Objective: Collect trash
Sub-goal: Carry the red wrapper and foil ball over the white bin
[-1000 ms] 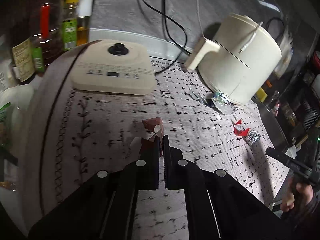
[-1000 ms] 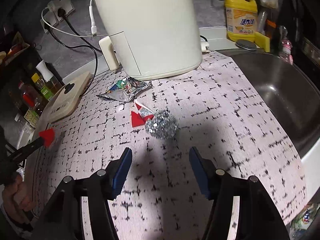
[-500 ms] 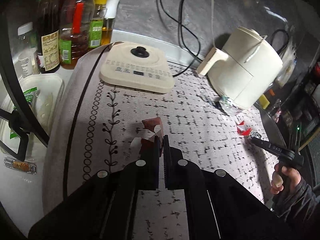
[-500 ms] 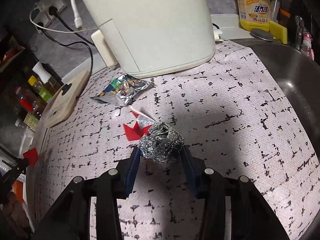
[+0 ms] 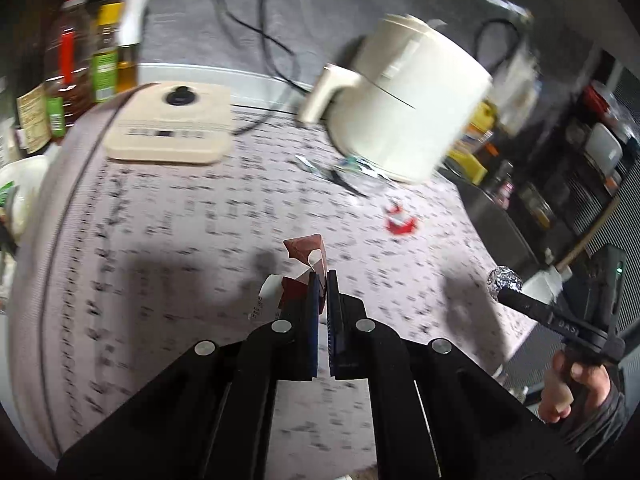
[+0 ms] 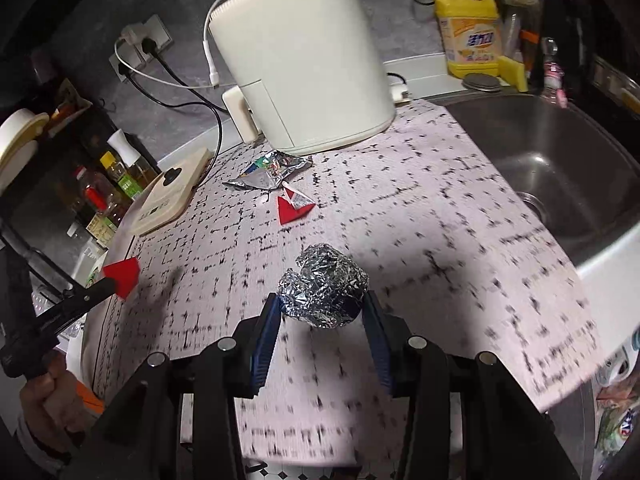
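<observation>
Kitchen counter under us is covered by a pale mat with black dash marks (image 6: 460, 208), with a cream cylindrical air fryer (image 6: 304, 56) at the back and a steel sink (image 6: 560, 168) to the right.

Our left gripper (image 5: 323, 280) has its jaws pressed nearly together on a folded red-and-white paper scrap (image 5: 306, 258), which sticks up and forward past the tips. Our right gripper (image 6: 322, 300) clamps a crumpled ball of silver foil (image 6: 326, 284) between its blue pads (image 6: 266, 332); the ball sits at the very tips, bulging above and ahead of them, and appears to be lifted off the mat, though we cannot be sure of that.

As we judge it, the step in hand is carrying both pieces off to a bin, which we cannot see. To do it well we should keep both squeezes firm and steady, since the foil is held only at the finger ends and could roll out if we ease off or swing fast. The paper is thin and could slip, so we move it smoothly.

More trash lies on the mat: a red folded paper wrapper (image 6: 294, 208) and, just behind it, a flattened silver snack packet (image 6: 272, 170) near the fryer's base. Both are well apart from either gripper, for later trips.
</observation>
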A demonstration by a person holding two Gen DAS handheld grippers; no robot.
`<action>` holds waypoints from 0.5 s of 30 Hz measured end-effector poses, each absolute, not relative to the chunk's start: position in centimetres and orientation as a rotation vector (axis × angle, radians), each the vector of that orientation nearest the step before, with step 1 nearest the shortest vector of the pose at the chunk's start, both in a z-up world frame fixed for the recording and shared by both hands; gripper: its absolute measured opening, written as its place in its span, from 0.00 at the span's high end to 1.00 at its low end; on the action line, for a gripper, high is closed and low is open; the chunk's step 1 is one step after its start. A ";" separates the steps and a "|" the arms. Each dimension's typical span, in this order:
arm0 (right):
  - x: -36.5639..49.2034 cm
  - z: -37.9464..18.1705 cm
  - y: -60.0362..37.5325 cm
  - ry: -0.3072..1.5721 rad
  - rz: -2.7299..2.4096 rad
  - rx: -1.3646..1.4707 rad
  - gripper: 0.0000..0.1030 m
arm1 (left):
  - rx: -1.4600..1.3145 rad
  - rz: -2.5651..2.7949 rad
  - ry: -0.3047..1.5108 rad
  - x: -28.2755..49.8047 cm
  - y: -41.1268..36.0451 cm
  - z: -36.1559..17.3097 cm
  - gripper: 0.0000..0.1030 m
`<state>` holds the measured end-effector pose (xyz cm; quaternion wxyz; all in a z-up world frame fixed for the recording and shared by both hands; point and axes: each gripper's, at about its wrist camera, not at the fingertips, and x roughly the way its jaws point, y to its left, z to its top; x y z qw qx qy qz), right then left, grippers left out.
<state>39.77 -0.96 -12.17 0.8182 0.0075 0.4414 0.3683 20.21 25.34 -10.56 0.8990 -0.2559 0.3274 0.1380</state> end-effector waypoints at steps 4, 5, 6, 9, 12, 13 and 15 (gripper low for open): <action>37.9 -11.4 -5.3 0.923 0.752 0.037 0.60 | -0.508 0.222 0.695 21.7 21.6 -10.5 0.96; 37.5 -11.2 -6.8 0.921 0.740 0.057 0.60 | -0.501 0.203 0.702 22.1 20.4 -10.5 0.96; 37.2 -11.1 -8.0 0.920 0.729 0.072 0.60 | -0.492 0.184 0.708 22.5 19.2 -10.5 0.96; 36.2 -11.0 -11.9 0.920 0.690 0.115 0.60 | -0.472 0.132 0.725 23.4 16.2 -10.4 0.96; 35.0 -11.2 -15.7 0.924 0.656 0.146 0.60 | -0.450 0.080 0.742 24.1 12.9 -10.3 0.96; 34.6 -11.3 -16.8 0.927 0.644 0.153 0.60 | -0.442 0.059 0.749 24.3 11.5 -10.3 0.96; 33.7 -11.6 -19.4 0.932 0.618 0.168 0.60 | -0.431 0.030 0.759 24.6 9.5 -10.4 0.96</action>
